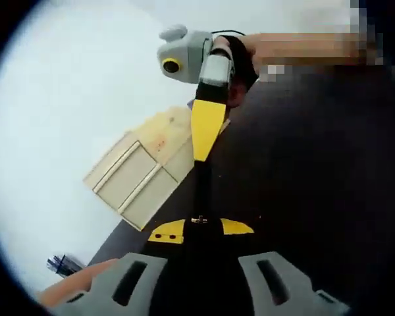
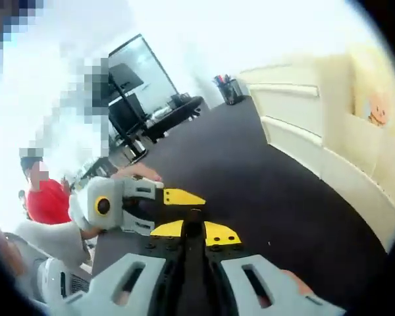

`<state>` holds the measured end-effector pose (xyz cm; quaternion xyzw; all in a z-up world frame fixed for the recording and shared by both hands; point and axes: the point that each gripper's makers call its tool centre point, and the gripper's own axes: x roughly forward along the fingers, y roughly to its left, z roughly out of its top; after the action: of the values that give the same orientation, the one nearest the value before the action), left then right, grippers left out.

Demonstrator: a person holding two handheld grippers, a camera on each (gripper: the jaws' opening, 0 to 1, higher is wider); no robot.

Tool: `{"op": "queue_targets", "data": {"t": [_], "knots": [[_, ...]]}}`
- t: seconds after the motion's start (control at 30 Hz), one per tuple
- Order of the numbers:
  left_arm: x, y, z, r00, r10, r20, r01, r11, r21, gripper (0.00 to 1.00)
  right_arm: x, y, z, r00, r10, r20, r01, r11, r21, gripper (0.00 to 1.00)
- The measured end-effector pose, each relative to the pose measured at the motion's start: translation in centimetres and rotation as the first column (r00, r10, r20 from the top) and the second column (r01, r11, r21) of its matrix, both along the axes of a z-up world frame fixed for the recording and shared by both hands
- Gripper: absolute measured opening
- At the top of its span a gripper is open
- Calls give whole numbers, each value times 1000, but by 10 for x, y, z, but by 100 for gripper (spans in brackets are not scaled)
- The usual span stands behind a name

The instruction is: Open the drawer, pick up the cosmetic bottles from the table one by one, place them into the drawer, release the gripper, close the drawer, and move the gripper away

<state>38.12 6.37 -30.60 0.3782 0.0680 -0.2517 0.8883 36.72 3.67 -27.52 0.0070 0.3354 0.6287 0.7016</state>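
The left tongs [image 1: 199,229] sit nearest in the left gripper view, their yellow tips drawn together with nothing between them, and the right tongs [image 2: 196,232] look the same in the right gripper view: closed on nothing. Under both spreads the dark desk [image 1: 303,197], the largest thing here, its surface bare in the part that shows. On it stands the pale wooden drawer unit [image 1: 141,168], seen at an angle in the left gripper view and along the right side of the right gripper view, where its drawer fronts [image 2: 293,112] lie flush with the frame, so the drawers appear shut. Both tongs are well apart from it. The right tongs reach into the left gripper view from the top, held by a hand [image 1: 240,62]; the left tongs enter the right gripper view from the left, near the right ones. A pen cup [image 2: 229,89] stands at the far end of the desk. I can make out no cosmetic bottles on the desk around the tongs, and whether any lie inside the unit is hidden. With the drawers shut and both tongs empty and clear, I judge this to be either the very start or the very end; the pictures do not settle which.
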Motion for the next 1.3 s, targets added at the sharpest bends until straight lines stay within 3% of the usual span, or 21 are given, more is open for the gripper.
{"op": "queue_targets", "data": {"t": [0.27, 0.4, 0.47, 0.6, 0.73, 0.8, 0.9, 1.0, 1.07, 1.13, 1.27, 1.3], "knots": [[2, 4, 5, 1000, 20, 13, -20, 1000, 2, 7, -7, 2, 1, 999, 7, 46, -9, 1000, 29, 6], [3, 6, 14, 1000, 25, 11, -24, 997, -68, 7, 0, 7, 17, 994, -23, 108, 11, 994, 112, 8], [3, 7, 19, 999, 37, -3, -37, 990, -138, 6, 7, 10, 31, 988, -65, 137, 41, 984, 171, 15], [4, 12, 28, 998, 55, -24, -60, 970, -235, 6, 7, 13, 42, 985, -105, 134, 74, 973, 220, 29], [7, 18, 35, 995, 77, -66, -96, 927, -362, 6, 19, 15, 58, 967, -205, 154, 152, 941, 303, 30], [9, 21, 40, 992, 86, -91, -118, 889, -442, 6, 25, 14, 72, 954, -260, 148, 188, 905, 382, 30], [11, 26, 44, 985, 87, -146, -154, 820, -552, 6, 35, 13, 93, 932, -306, 196, 180, 857, 482, 30], [8, 18, 46, 984, 17, -176, -126, 769, -627, 6, 30, 19, 100, 925, -280, 258, 112, 848, 517, 30], [6, 15, 50, 982, -21, -186, -111, 736, -668, 6, 29, 23, 99, 937, -244, 249, 86, 854, 514, 31], [8, 19, 54, 980, -24, -195, -120, 710, -694, 6, 35, 26, 96, 936, -243, 254, 89, 863, 497, 30], [7, 19, 58, 977, -62, -205, -110, 677, -727, 6, 33, 29, 92, 945, -194, 264, 39, 867, 498, 28], [4, 15, 59, 976, -83, -201, -95, 669, -737, 6, 28, 31, 93, 946, -155, 284, -9, 864, 504, 27]]}}
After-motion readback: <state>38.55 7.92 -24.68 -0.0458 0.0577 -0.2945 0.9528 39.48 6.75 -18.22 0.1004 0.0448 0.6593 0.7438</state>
